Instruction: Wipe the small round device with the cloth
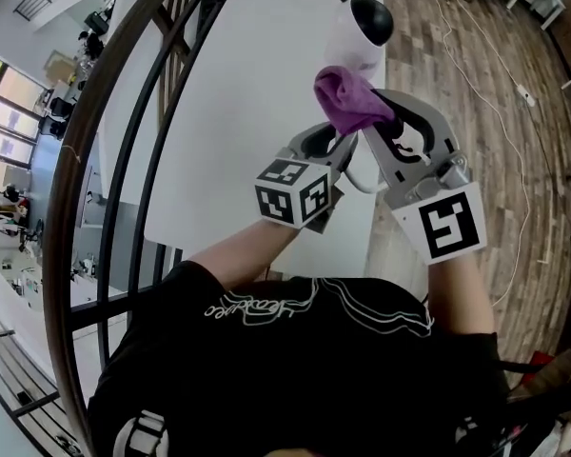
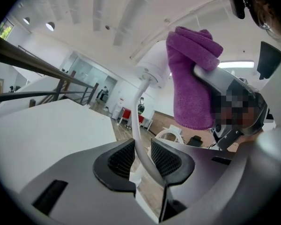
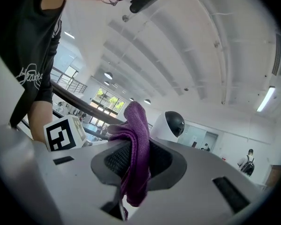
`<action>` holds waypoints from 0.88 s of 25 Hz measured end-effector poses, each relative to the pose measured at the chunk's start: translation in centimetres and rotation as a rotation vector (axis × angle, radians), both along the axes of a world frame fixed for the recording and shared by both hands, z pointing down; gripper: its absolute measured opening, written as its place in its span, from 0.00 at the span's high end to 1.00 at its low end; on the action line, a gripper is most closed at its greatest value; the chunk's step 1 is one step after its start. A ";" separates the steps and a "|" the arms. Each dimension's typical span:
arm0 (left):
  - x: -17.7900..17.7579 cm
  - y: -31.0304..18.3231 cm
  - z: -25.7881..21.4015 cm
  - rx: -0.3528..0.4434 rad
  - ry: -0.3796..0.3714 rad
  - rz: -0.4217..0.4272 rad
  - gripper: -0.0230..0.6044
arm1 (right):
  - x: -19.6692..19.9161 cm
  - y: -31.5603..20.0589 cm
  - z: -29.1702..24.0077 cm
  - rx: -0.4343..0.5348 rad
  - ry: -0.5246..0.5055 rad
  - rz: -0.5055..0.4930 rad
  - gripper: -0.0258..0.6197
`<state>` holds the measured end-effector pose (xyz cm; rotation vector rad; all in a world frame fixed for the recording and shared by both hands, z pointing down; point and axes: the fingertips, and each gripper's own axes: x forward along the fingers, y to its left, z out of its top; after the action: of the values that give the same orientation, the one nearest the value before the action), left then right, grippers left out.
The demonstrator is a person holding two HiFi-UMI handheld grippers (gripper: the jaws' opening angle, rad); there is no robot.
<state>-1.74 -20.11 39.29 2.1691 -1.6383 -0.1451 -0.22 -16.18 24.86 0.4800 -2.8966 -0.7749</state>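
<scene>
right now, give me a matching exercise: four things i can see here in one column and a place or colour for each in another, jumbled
Things
1. purple cloth
2. small round device
3. white cable
4. marker cube

Descriptions
A. white body with a black face
B. runs between the jaws of the left gripper
C. black and white squares on its sides
D. pinched between the jaws of the right gripper

Pairs: 1-D, 2-A, 3-B, 4-C
</scene>
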 end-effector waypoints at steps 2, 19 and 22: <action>0.3 0.0 -0.1 -0.013 -0.010 0.020 0.80 | 1.1 0.0 -0.7 -0.003 -0.015 0.003 0.86; -0.6 0.6 0.3 -0.114 0.088 0.366 0.79 | 1.2 0.6 -2.1 0.035 -0.015 0.109 0.86; -0.4 1.1 -0.3 -0.126 0.114 0.435 0.78 | 0.6 0.9 -3.0 0.060 -0.005 0.190 0.86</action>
<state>-2.12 -19.04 38.98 2.3119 -1.0545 -0.0344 0.34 -15.30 21.91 0.7518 -2.7857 -0.8325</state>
